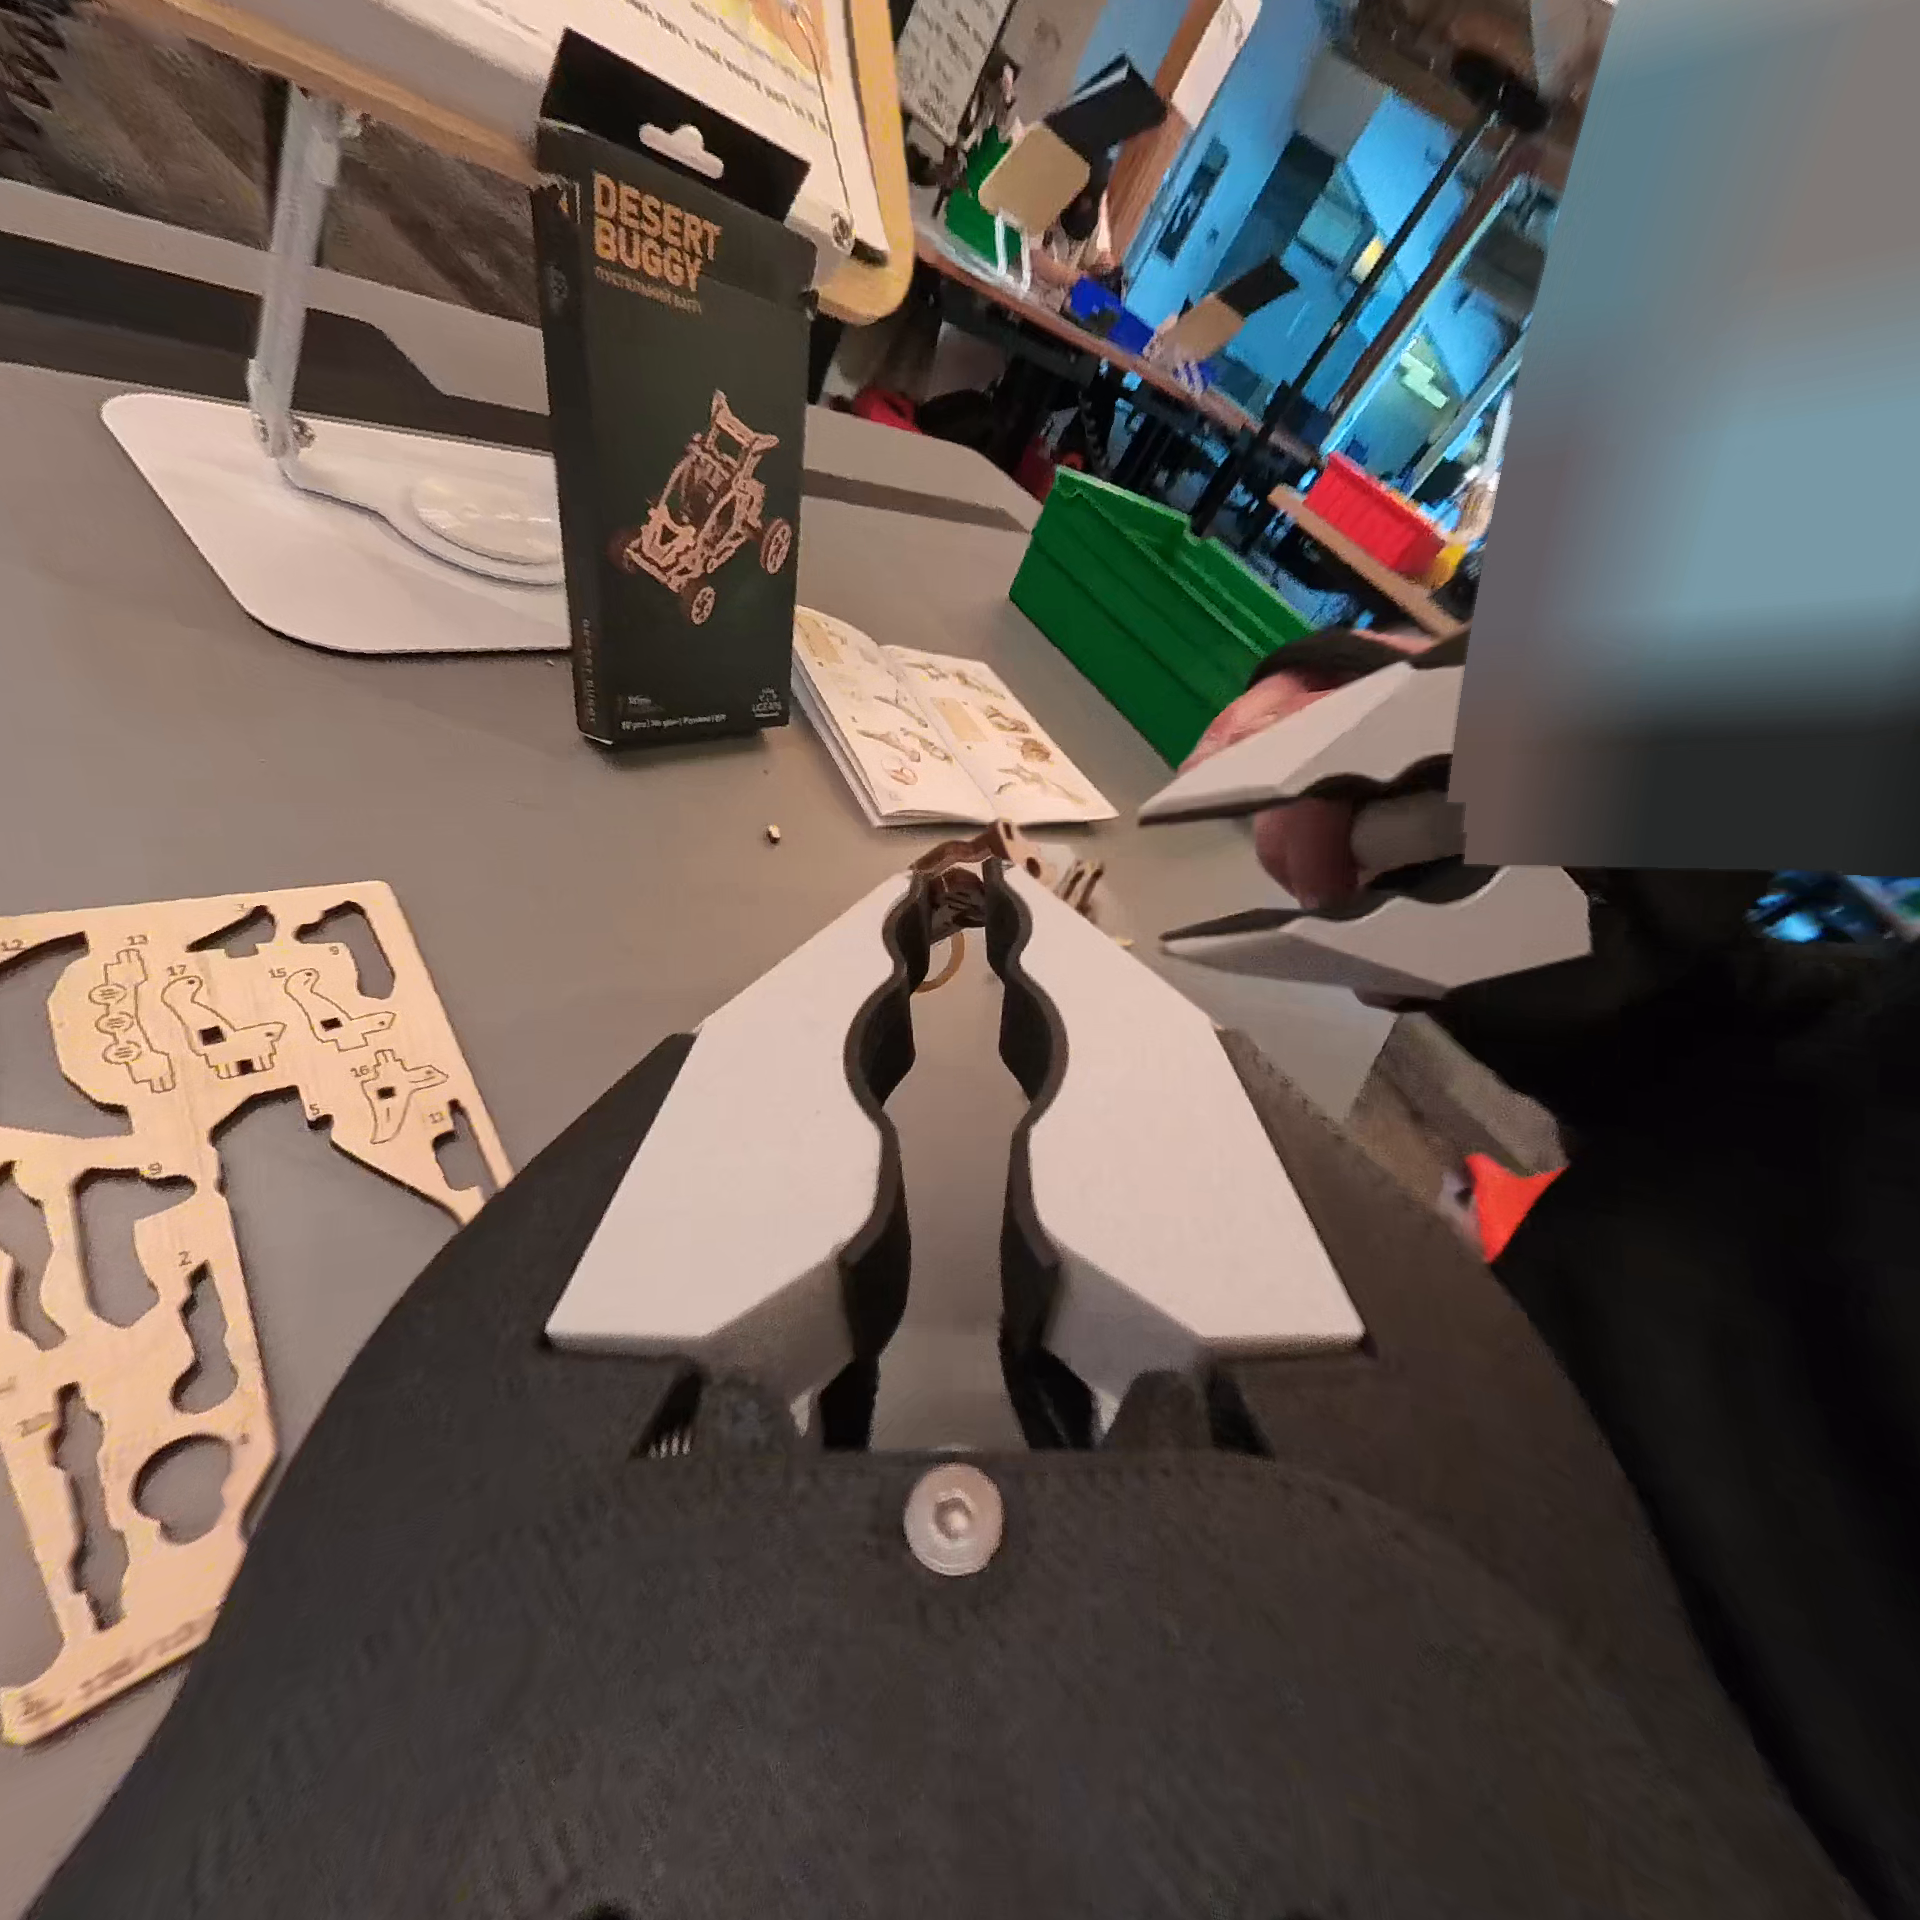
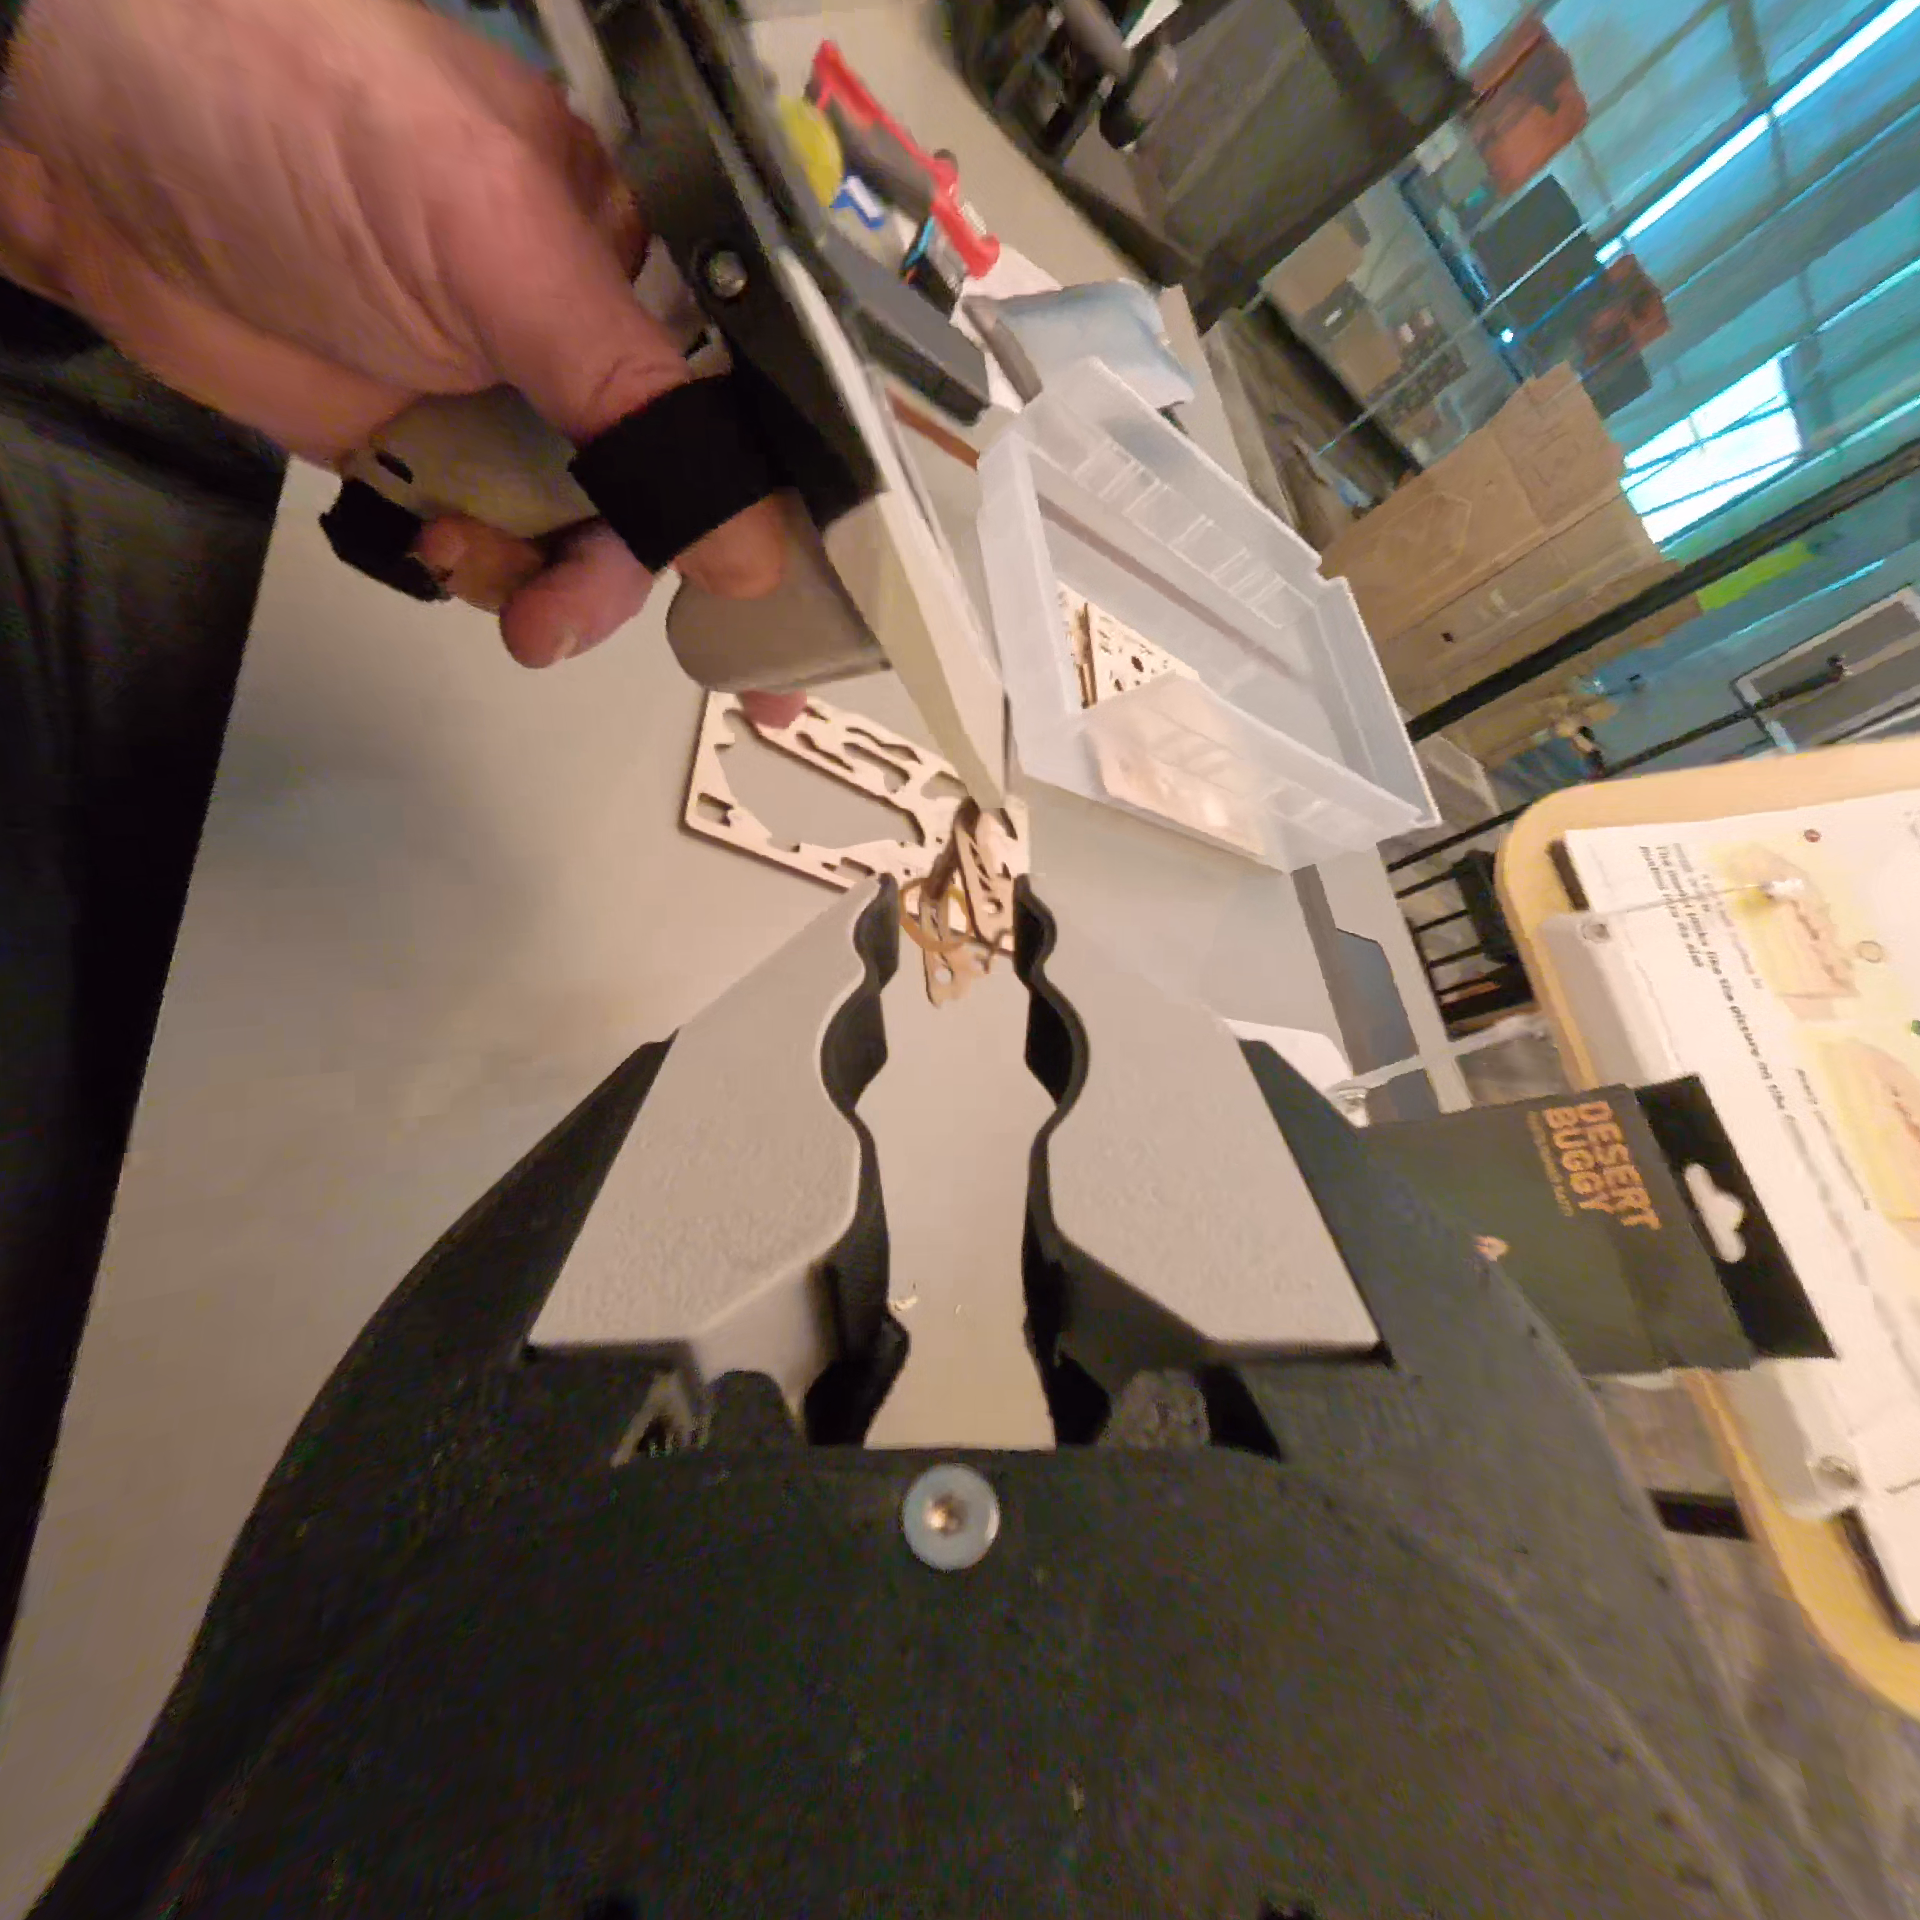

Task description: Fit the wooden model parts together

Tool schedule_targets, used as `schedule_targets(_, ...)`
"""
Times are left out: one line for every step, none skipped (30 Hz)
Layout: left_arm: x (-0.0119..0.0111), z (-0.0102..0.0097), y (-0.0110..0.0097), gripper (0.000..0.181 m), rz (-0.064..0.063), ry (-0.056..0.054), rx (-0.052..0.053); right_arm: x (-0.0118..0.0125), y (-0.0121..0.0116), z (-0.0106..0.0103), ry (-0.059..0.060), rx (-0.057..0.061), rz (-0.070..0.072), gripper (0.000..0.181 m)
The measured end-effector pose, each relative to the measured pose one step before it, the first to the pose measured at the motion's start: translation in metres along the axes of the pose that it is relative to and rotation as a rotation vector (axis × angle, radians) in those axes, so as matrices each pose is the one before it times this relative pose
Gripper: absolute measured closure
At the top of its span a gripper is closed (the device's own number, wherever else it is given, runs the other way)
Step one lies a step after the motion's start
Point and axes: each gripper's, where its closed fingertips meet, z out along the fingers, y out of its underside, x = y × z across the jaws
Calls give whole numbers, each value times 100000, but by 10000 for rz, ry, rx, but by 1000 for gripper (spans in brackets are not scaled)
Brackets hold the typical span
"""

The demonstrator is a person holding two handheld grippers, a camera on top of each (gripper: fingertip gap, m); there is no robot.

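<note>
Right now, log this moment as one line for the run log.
left gripper: shut on small wooden model assembly | right gripper: open, fingers flanking it | perforated plywood part sheet: flat on grey table

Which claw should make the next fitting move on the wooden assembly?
Right, probably. The left claw is shut on the wooden assembly, so it serves as the holder. The right claw is open and empty, and in its own view its tips sit either side of the assembly.

A grey bench (image 1: 312, 748) fills the foreground. Behind it, blue-lit windows (image 1: 1299, 187) brighten a cluttered workshop with green bins (image 1: 1132, 592), a red bin (image 1: 1371, 509) and stacked cardboard boxes (image 2: 1507, 540).
</note>
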Motion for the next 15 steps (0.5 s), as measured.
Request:
schedule_targets(117,-134,-262,173,-324,263,207,467,79,-392,-115,247,802,160)
schedule_targets(15,-163,-414,173,-281,153,311,604,261,-263,-95,167,919,158)
schedule_targets(23,-116,-275,173,-199,144,210,639,517,-86,-98,13,954,155)
schedule_targets(222,-67,-192,173,-219,281,156,419,604,79,-272,-95,1012,149)
schedule_targets(269,-51,-249,173,-330,317,205,333,587,152,-296,-116,975,150)
schedule_targets(11,-37,-229,174,-353,143,225,300,414,164,-246,-15,845,151)
schedule_targets(131,-8,-91,174,-399,256,170,139,242,194,-236,43,703,151)
schedule_targets(196,19,-84,174,-494,334,193,-67,160,240,-242,6,490,152)
schedule_targets(-45,-26,-133,173,-451,157,245,-61,54,231,-114,49,294,153)
schedule_targets(-102,-32,-67,174,-380,131,187,-108,146,266,-95,-25,206,153)
schedule_targets(101,5,-36,173,-381,272,132,-42,310,311,-66,-152,214,154)
schedule_targets(28,15,-37,173,-334,187,127,-168,136,215,-135,-32,171,157)
schedule_targets(-66,-9,-11,173,-171,63,94,-330,-179,69,-205,159,102,163)
schedule_targets(-16,22,101,174,-102,76,-8,-199,-226,-8,-96,153,46,167)
schedule_targets(-47,28,80,174,-79,31,-7,-61,-126,-6,3,44,-58,170)
